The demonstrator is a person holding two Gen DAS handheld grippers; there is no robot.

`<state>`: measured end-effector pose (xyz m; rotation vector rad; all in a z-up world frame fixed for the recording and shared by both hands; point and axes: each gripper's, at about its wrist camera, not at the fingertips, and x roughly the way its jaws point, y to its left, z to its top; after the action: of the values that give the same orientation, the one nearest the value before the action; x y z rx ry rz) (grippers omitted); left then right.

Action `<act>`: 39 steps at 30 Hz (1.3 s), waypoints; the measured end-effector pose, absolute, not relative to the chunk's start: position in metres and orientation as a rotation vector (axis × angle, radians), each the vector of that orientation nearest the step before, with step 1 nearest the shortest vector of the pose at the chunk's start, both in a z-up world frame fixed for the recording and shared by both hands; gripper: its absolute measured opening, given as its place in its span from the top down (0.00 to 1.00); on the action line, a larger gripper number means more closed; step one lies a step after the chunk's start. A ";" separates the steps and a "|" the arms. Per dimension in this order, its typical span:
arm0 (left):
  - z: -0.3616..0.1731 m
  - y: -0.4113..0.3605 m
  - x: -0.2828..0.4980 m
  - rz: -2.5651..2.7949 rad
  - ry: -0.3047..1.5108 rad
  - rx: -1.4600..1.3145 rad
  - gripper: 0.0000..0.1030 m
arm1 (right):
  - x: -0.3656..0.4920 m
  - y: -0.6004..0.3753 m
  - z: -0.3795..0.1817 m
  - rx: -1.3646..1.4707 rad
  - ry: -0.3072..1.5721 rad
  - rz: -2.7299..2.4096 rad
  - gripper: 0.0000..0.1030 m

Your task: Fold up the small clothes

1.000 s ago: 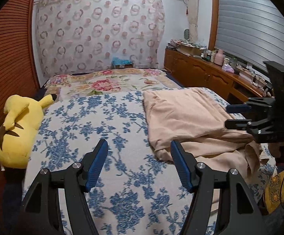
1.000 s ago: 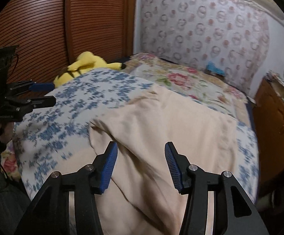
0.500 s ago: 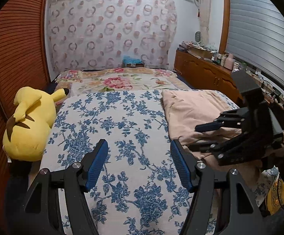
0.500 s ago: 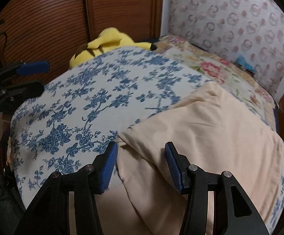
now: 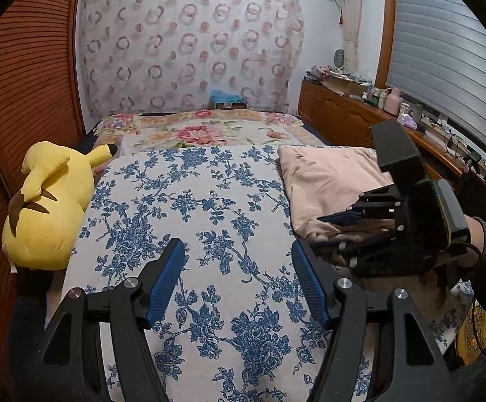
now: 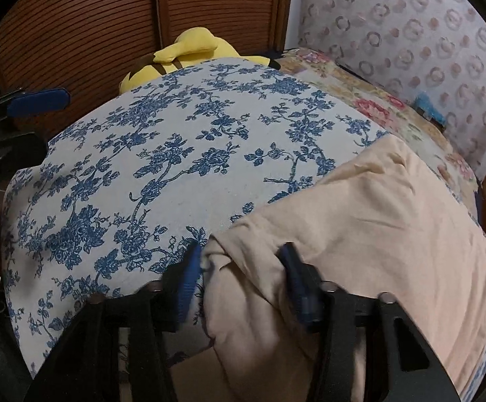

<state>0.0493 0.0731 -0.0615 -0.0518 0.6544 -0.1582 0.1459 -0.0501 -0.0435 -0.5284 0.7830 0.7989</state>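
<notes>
A peach-coloured garment (image 5: pixel 330 181) lies on the right part of the bed, on a blue-flowered sheet (image 5: pixel 189 207). In the right wrist view the garment (image 6: pixel 376 234) fills the lower right. My right gripper (image 6: pixel 239 264) is open, its blue pads on either side of the garment's near left corner, down at the cloth. In the left wrist view the right gripper (image 5: pixel 343 231) sits low on that corner. My left gripper (image 5: pixel 237 268) is open and empty above the sheet, left of the garment.
A yellow plush toy (image 5: pixel 48 207) lies at the bed's left edge by a wooden slatted wall (image 5: pixel 18 93). A floral quilt (image 5: pixel 206 130) covers the bed's far end. A wooden sideboard (image 5: pixel 343 117) with clutter stands on the right under a window.
My right gripper has dropped down and leftward to the garment's near left corner, which now lies between its pads. My left gripper has drifted left, away from the garment.
</notes>
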 end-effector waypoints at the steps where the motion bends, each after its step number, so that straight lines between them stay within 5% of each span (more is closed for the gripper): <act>1: -0.061 0.073 0.050 -0.158 0.654 -0.052 0.35 | 0.147 -0.052 -0.043 -0.527 0.781 0.789 0.81; 3: -0.061 0.073 0.049 -0.153 0.650 -0.052 0.35 | 0.149 -0.058 -0.041 -0.490 0.795 0.787 0.90; 15: -0.064 0.066 0.050 -0.169 0.653 -0.062 0.35 | 0.192 -0.157 0.058 -0.385 0.551 0.512 0.91; 22: -0.069 0.055 0.051 -0.193 0.672 -0.050 0.35 | 0.254 -0.214 0.047 -0.366 0.580 0.151 0.91; 29: -0.071 0.040 0.052 -0.228 0.689 -0.036 0.35 | 0.264 -0.233 -0.003 -0.306 0.738 0.127 0.63; 39: -0.074 0.006 0.055 -0.315 0.710 -0.009 0.35 | 0.162 -0.263 -0.002 -0.259 0.745 0.315 0.62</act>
<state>0.0551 0.0061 -0.0738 -0.0087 0.7098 -0.3148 0.1616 -0.2630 -0.0015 -0.2586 0.7450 0.3150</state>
